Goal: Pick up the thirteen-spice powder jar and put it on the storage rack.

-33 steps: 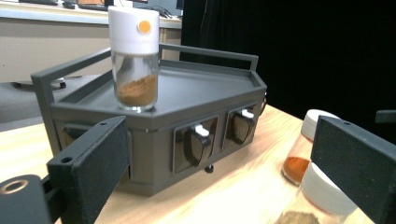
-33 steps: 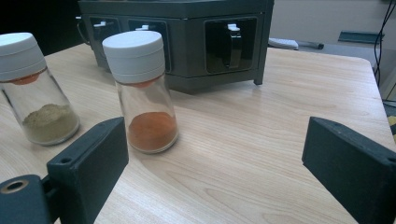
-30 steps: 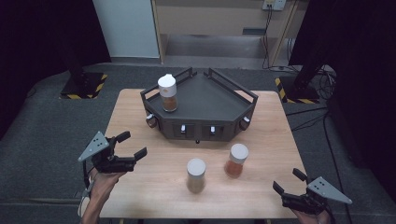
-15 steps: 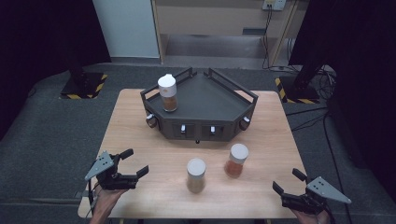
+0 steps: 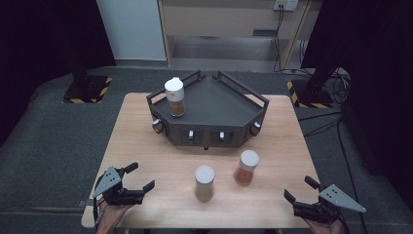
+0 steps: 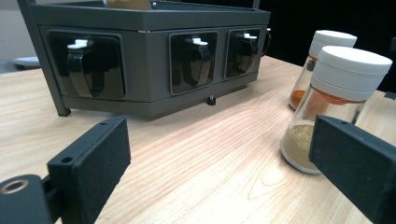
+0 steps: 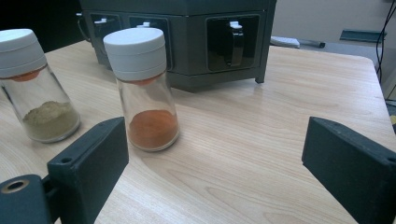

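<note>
Spice jars are the business: by my reckoning nothing is picked up yet. Left gripper (image 5: 135, 183) hovers empty, jaws spread, near the table's front edge. Tan-powder jar (image 5: 204, 183) stands mid-table, orange-powder jar (image 5: 246, 167) just beside; either needs a level reach. Right gripper (image 5: 302, 190) waits, jaws wide. Behind, the dark rack (image 5: 214, 100) carries a third jar (image 5: 175, 97); nothing bars the way.

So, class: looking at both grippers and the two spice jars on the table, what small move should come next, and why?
Probably ease the left gripper forward toward the greenish-brown spice jar. Its jaws stand open and hold nothing, low by the table's near edge, and that jar stands upright closest ahead of it. One jar already sits on the dark rack.
</note>
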Tool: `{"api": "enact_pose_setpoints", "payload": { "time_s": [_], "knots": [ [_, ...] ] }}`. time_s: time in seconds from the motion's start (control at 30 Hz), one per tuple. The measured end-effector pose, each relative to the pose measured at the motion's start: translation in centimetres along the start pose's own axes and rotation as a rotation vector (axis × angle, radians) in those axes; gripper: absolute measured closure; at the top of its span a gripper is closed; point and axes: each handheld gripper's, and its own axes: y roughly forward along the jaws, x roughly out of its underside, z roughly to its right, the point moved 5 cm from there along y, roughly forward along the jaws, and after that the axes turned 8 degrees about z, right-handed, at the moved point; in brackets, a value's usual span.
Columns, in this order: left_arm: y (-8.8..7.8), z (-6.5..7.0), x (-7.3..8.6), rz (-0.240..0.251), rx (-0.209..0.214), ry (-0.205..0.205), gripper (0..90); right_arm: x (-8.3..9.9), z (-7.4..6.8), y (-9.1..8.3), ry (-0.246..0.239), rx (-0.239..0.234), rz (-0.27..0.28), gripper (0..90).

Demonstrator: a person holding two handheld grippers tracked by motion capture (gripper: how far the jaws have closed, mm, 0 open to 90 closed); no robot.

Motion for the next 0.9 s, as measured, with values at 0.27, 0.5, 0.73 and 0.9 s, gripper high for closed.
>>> {"api": "enact_pose_setpoints", "payload": {
  "time_s": [0.27,0.5,0.73,0.9],
  "knots": [
    [-0.03,-0.34,0.23,-0.009,0.006,-0.011,3.1,0.02,0.04,0.07,-0.002,-0.002,-0.001,7.3],
    [0.01,-0.47,0.28,-0.013,0.013,-0.019,3.2,0.04,0.06,0.07,-0.001,-0.002,0.000,7.3],
    [0.17,-0.51,0.28,-0.025,0.020,-0.015,3.2,0.05,0.06,0.09,-0.003,-0.002,-0.001,7.3],
    [0.20,-0.49,0.28,-0.027,0.022,-0.015,3.1,0.05,0.07,0.08,-0.001,-0.003,-0.001,7.3]
  ]
}}
